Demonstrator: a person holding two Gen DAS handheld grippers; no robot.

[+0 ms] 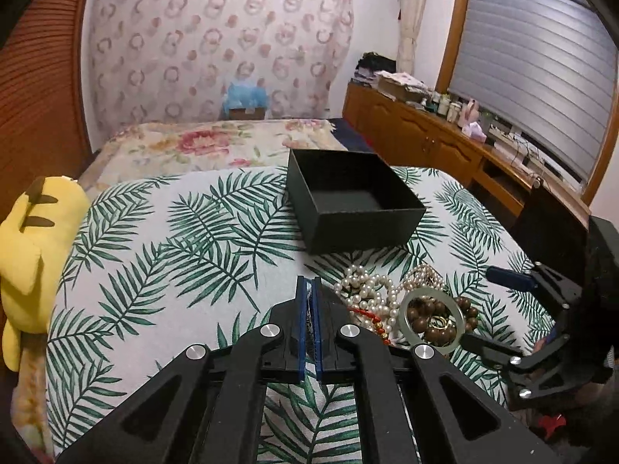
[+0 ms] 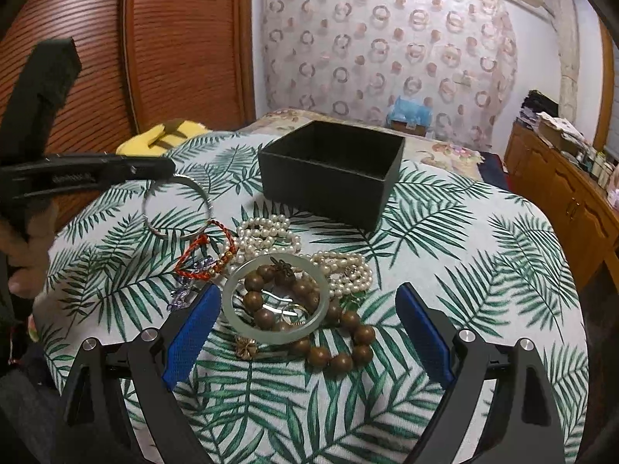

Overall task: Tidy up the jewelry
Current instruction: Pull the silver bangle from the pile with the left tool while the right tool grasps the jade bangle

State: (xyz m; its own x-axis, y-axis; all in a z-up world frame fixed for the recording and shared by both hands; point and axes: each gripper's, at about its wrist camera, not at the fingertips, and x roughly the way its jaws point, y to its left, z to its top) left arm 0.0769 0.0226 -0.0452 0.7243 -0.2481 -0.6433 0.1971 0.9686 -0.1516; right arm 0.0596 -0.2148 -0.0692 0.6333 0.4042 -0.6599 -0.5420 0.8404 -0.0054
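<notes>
The black box (image 2: 332, 172) stood open-topped on the palm-leaf cloth (image 2: 464, 270), and everything else may be placed from it. Nearer the cameras than the box lay the jewelry heap: a coil of pearl strands (image 2: 267, 236) just in front of the box's near wall, a pale green bangle (image 2: 275, 297) nearer still, lying flat over a string of brown wooden beads (image 2: 340, 352) and some small gold rings (image 2: 292, 315) inside its circle. To the left of the pearls, as the right wrist view showed it, lay a red braided cord (image 2: 201, 251) with gold beads. The left gripper (image 2: 164, 168) sat left of the box and above the cloth, its blue pads pressed nearly together in its own view (image 1: 308, 290), and a thin silver bangle (image 2: 176, 207) hung from its tip, tilted, its lower edge by the red cord; the bangle's metal showed only as a sliver between the pads in the left wrist view. The right gripper (image 2: 305, 309) stood wide open on the near side of the heap, farther from the box than the pearls, with the green bangle lying between its two blue pads (image 2: 191, 332) and touching neither. A yellow plush toy (image 1: 35, 239) lay at the cloth's edge, left of the box.
</notes>
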